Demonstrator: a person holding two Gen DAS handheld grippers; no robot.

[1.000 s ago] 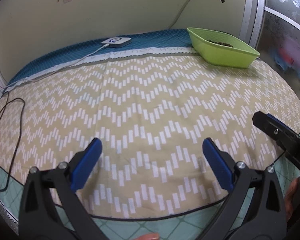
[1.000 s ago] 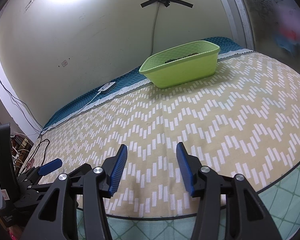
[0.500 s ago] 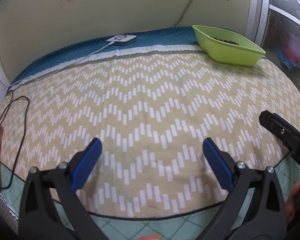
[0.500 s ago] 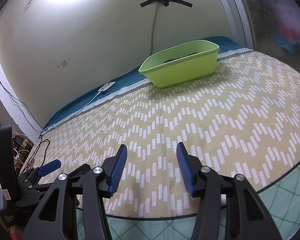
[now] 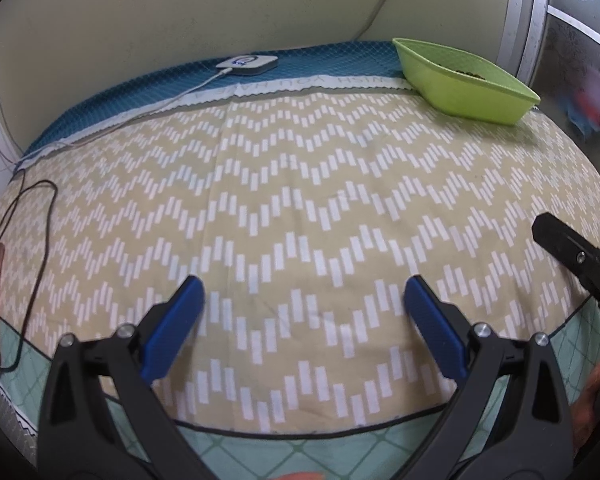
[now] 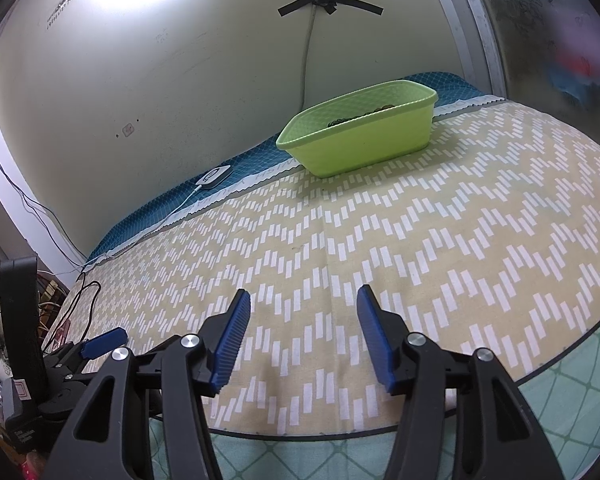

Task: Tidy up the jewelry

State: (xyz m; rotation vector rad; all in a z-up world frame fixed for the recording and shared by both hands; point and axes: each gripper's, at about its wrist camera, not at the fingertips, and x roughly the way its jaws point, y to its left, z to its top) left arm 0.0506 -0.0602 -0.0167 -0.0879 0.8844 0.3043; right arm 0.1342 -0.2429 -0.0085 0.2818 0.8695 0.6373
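Tray (image 6: 360, 142) sits at far right corner of cloth (image 5: 300, 220); small items inside. Charger puck (image 5: 247, 65) at far edge, left of tray. Cable (image 5: 28, 240) along left edge.

The right gripper (image 6: 302, 322) hovered with its blue fingers (image 6: 230, 340) spread apart and empty above the near edge of the zigzag cloth (image 6: 420, 232). A green basket (image 6: 360, 140) holding dark pieces stood at the cloth's far edge, and a white charger (image 6: 214, 176) lay left of it.
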